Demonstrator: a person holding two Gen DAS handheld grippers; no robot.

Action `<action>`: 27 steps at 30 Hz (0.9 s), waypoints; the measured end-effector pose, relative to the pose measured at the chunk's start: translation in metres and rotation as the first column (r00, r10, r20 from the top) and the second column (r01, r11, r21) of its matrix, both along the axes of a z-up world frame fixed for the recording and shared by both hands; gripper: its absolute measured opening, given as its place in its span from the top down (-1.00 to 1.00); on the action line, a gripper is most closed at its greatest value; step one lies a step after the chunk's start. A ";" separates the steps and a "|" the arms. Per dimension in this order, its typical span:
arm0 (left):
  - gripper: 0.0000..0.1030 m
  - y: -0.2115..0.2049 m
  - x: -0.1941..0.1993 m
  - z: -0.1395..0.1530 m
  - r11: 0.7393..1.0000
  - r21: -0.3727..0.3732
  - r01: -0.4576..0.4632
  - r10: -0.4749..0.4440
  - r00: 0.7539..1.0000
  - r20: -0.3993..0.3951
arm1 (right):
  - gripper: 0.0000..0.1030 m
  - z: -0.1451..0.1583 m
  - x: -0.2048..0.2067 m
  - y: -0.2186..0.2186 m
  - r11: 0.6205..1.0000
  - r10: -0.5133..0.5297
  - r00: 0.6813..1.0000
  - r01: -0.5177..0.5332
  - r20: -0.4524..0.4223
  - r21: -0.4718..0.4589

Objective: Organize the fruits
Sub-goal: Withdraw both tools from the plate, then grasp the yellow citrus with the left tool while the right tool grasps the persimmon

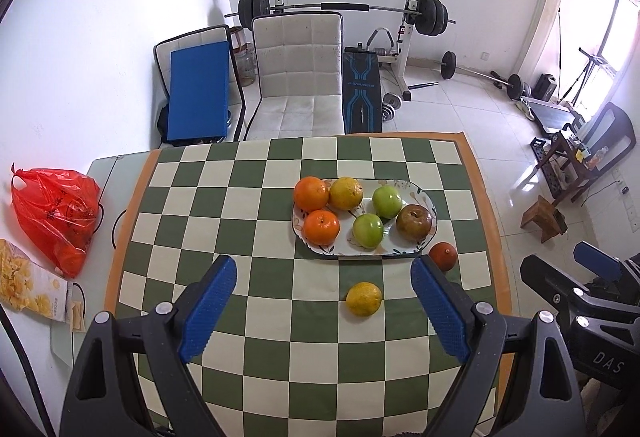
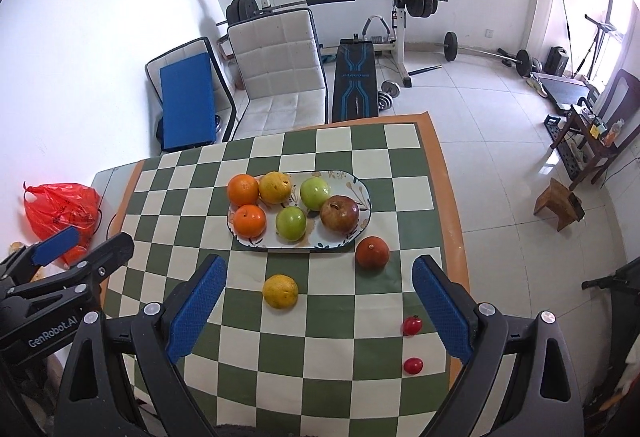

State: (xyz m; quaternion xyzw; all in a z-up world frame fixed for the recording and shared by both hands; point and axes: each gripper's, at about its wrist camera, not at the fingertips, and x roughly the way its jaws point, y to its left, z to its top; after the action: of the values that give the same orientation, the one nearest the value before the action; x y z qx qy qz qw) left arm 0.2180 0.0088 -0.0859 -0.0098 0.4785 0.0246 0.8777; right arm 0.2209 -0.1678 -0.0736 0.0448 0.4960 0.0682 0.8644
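Note:
An oval patterned plate (image 1: 404,253) (image 2: 362,187) on the checkered cloth holds two oranges (image 1: 311,193) (image 2: 243,189), a yellow citrus (image 1: 346,193) (image 2: 275,187), two green apples (image 1: 387,201) (image 2: 315,193) and a brown-red apple (image 1: 414,222) (image 2: 339,213). Off the plate lie a yellow citrus (image 1: 364,299) (image 2: 280,291), a dark orange fruit (image 1: 443,256) (image 2: 373,253) and two cherry tomatoes (image 2: 412,325) (image 2: 413,365). My left gripper (image 1: 323,303) is open and empty above the cloth, short of the plate. My right gripper (image 2: 320,303) is open and empty, the yellow citrus between its fingers' lines.
A red plastic bag (image 1: 56,215) (image 2: 62,207) and a snack box (image 1: 30,283) sit on the table's left part. A white chair (image 1: 298,77) (image 2: 280,69) stands behind the table, with gym gear beyond. The table's right edge (image 2: 456,237) is close to the loose fruits.

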 end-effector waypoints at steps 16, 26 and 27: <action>-0.97 -0.004 0.046 -0.052 1.000 -0.009 -0.022 0.020 0.990 -0.140 | -0.87 -0.028 0.024 -0.013 0.999 -0.029 0.997 0.031 -0.073 0.027; -0.97 -0.009 0.087 -0.172 0.989 -0.129 -0.065 -0.001 0.892 -0.451 | -0.87 -0.123 0.080 -0.053 0.994 -0.099 0.967 0.108 -0.236 0.026; -0.97 -0.010 0.089 -0.185 0.988 -0.134 -0.073 0.000 0.878 -0.479 | -0.87 -0.137 0.087 -0.057 0.993 -0.102 0.960 0.113 -0.260 0.028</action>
State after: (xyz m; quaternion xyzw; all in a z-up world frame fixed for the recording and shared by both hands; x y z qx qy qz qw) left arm 0.3067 -0.0016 -0.2714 -0.0776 0.6801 0.0074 0.7290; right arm 0.3075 -0.2245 -0.2101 0.0987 0.5997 0.0252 0.7937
